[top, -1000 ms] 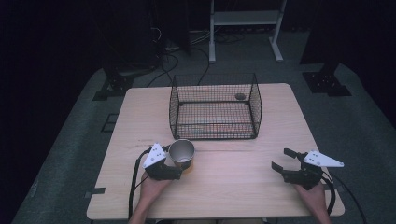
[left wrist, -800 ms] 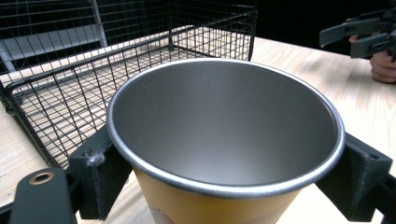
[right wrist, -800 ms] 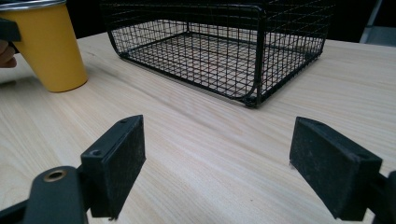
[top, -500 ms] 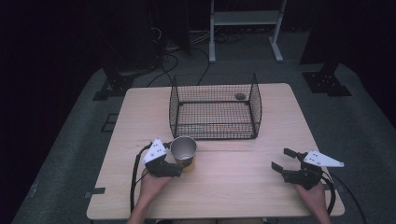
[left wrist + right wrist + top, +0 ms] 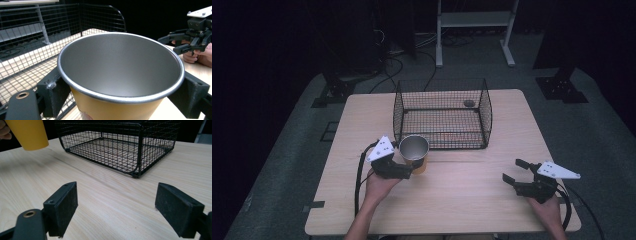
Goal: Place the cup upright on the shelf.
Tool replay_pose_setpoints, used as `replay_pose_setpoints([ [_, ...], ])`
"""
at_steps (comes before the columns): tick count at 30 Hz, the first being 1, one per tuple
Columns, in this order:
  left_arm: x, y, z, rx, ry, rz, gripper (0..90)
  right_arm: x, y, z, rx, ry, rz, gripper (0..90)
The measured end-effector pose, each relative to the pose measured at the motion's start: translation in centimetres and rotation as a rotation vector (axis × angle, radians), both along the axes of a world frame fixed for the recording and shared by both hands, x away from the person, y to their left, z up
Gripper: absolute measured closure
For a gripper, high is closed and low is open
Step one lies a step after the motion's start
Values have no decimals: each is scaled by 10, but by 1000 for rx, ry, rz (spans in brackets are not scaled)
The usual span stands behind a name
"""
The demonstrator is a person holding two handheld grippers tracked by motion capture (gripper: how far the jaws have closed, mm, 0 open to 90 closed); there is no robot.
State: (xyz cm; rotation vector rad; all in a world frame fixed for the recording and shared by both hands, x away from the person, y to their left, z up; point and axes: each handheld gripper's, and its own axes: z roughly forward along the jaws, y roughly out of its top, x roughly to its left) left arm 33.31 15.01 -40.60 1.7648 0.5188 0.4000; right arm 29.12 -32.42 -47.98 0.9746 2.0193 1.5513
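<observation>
No writing can be read anywhere; a reddish mark low on the yellow cup [image 5: 117, 75] is cut off. The left tongs [image 5: 404, 167] are clamped on the cup, held above the counter [image 5: 462, 195] just before the wire basket [image 5: 442, 112]. The left gripper view shows its bare metal inside (the right gripper view, its yellow base). The right tongs [image 5: 516, 172] gape apart.

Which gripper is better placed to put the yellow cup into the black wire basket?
Left. The left gripper holds the yellow cup with a metal rim beside the black wire basket. The right gripper is open, farther away.
</observation>
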Motion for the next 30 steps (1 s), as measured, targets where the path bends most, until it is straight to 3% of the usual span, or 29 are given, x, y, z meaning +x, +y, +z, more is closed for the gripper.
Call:
replay_pose_setpoints([
  [12, 15, -15, 27, -4, -18, -50, 134, 0, 0, 0, 4, 1, 5, 172],
  [30, 45, -29, 51, 16, -15, -67, 134, 0, -1, 0, 9, -1, 8, 172],
])
